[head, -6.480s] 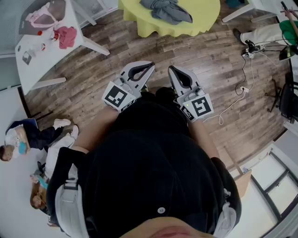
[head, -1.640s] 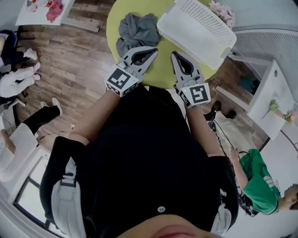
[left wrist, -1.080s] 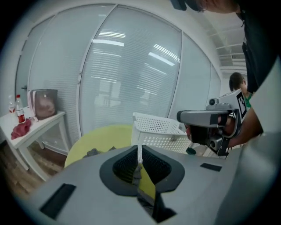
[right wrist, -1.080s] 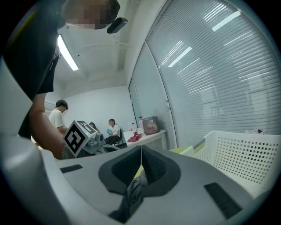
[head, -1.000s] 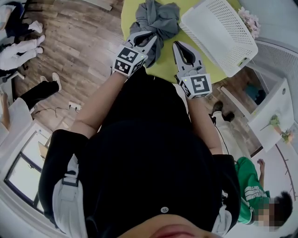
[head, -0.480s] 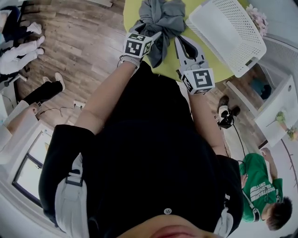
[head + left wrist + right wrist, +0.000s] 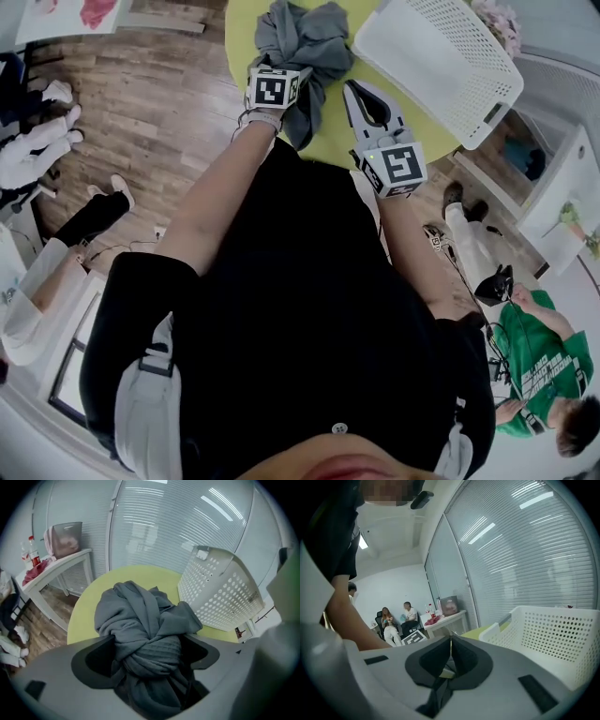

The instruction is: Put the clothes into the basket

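Head view, with both gripper views. The round yellow-green table (image 7: 330,120) lies at the top centre of the head view, over a wood-plank floor (image 7: 159,103). On it, in the upper middle of the frame, rests a crumpled grey garment (image 7: 302,39), knotted on itself and hanging partly over the near table edge. Just right of it, at the upper right, stands a white perforated laundry basket (image 7: 441,52), tilted on the table, with no clothes visible inside. The left gripper (image 7: 149,637) reaches into the garment: in the left gripper view its jaws stand wide and are opening, one on either side of the knotted bulk, which fills the gap between them; whether the pads touch the cloth is not clear. The right gripper (image 7: 356,94) hovers over the near table edge, between garment and basket, apart from both; in the right gripper view its jaws meet along their length with nothing between them. At the left of the left gripper view a white side table (image 7: 56,566) carries a pink bag and red-capped bottles. A person in a green shirt (image 7: 539,370) occupies the lower right of the head view.
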`<state>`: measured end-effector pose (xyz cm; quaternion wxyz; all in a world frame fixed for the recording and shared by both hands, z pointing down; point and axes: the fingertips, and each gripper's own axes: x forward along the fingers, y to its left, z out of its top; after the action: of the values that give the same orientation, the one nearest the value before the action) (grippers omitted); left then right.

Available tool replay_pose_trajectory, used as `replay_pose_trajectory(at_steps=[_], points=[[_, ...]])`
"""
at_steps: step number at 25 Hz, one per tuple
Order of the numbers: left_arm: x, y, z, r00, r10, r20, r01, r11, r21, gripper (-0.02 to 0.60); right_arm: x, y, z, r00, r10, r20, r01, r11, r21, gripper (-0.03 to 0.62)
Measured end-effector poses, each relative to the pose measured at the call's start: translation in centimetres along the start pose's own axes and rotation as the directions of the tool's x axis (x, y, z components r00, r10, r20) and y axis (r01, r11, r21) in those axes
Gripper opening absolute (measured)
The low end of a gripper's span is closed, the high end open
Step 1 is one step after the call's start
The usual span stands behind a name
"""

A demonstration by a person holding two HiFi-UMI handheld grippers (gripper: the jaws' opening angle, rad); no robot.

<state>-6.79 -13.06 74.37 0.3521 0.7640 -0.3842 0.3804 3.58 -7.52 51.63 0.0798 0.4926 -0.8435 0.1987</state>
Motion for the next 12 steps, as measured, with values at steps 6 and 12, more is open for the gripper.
replay_pose_trajectory(at_steps=[6, 12], points=[[1.8, 0.6, -0.4, 0.998, 0.064, -0.023, -0.064, 0.998, -0.006, 0.447, -1.1, -1.6, -0.3, 0.999, -0.035, -0.005, 0.035, 0.999, 0.021, 0.026], [3.2, 1.0, 0.3, 0.997, 0.061, -0.041, -0.061, 0.998, -0.004, 0.465, -1.0, -2.0, -0.6, 0.999, -0.042, -0.007, 0.042, 0.998, 0.036, 0.026]])
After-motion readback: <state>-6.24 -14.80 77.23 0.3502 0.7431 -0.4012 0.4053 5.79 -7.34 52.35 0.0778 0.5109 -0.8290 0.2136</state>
